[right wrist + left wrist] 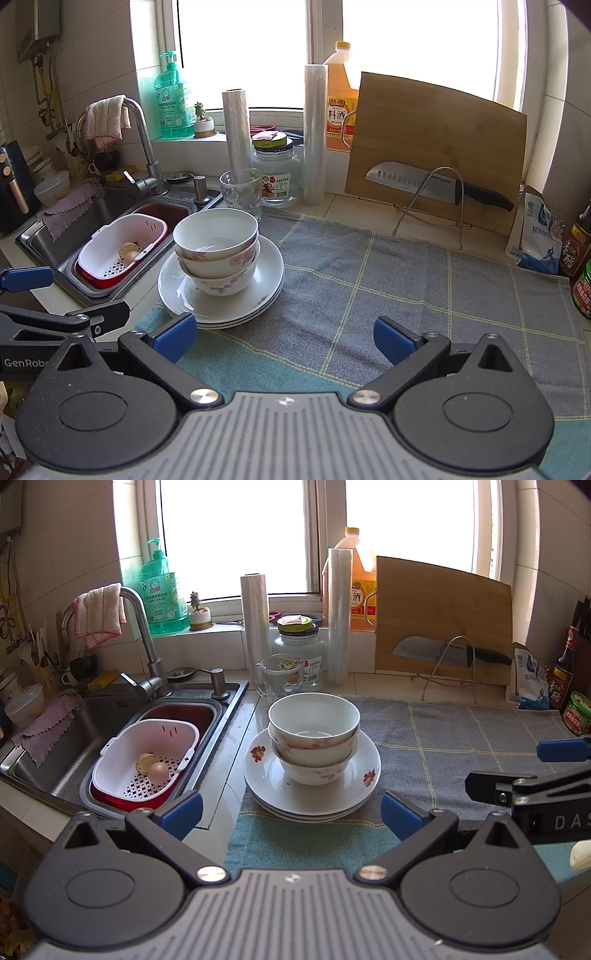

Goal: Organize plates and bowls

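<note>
Three white floral bowls (314, 734) are nested in a stack on a stack of white floral plates (260, 775), at the left edge of a grey checked mat (443, 738). The same bowls (216, 247) and plates (271, 269) show at the left in the right wrist view. My left gripper (291, 812) is open and empty, just in front of the plates. My right gripper (284, 338) is open and empty over the mat, to the right of the stack. Each gripper shows at the edge of the other's view.
A sink (74, 738) with a white colander basket (147, 753) holding eggs lies left. A glass cup (279, 675), jar (301, 653) and two film rolls (338, 616) stand behind the stack. A cutting board (443, 620) with a knife (450, 651) leans at the back right, with bottles and jars (572, 251) beside it.
</note>
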A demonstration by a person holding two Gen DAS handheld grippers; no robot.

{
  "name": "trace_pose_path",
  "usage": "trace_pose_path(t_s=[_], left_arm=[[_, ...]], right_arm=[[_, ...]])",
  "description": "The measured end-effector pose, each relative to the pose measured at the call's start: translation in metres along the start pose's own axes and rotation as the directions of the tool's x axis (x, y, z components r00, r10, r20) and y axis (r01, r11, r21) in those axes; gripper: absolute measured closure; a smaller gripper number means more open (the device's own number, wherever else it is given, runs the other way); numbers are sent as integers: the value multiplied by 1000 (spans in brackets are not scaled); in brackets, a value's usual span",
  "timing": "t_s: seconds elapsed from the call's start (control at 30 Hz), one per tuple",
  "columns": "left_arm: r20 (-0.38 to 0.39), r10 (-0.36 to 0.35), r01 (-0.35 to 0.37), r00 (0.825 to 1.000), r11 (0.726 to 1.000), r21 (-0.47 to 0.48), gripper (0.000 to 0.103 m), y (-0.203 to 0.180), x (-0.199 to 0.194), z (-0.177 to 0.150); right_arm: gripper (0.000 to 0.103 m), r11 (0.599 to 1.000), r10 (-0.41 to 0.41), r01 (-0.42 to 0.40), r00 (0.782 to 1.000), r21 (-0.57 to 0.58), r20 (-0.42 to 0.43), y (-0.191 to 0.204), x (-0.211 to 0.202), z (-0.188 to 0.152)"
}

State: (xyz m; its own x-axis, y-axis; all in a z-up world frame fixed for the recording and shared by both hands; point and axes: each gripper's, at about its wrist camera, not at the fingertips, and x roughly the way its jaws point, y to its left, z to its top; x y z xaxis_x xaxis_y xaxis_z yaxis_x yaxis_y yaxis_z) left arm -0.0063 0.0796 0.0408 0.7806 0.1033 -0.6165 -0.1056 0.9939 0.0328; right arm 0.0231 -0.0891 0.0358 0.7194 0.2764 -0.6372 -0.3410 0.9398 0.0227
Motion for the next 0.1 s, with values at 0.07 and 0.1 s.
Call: trace_pose_path(t_s=[0.07, 0.1], left_arm=[[-3, -1, 1, 1000, 1000, 2, 1, 0, 2, 1], [-5, -1, 1, 1000, 1000, 3, 1, 0, 4, 2]], right_arm=[[0, 1000, 0, 0, 1000, 0, -2, -1, 2, 1], [0, 1000, 0, 0, 1000, -1, -3, -1, 2, 1]])
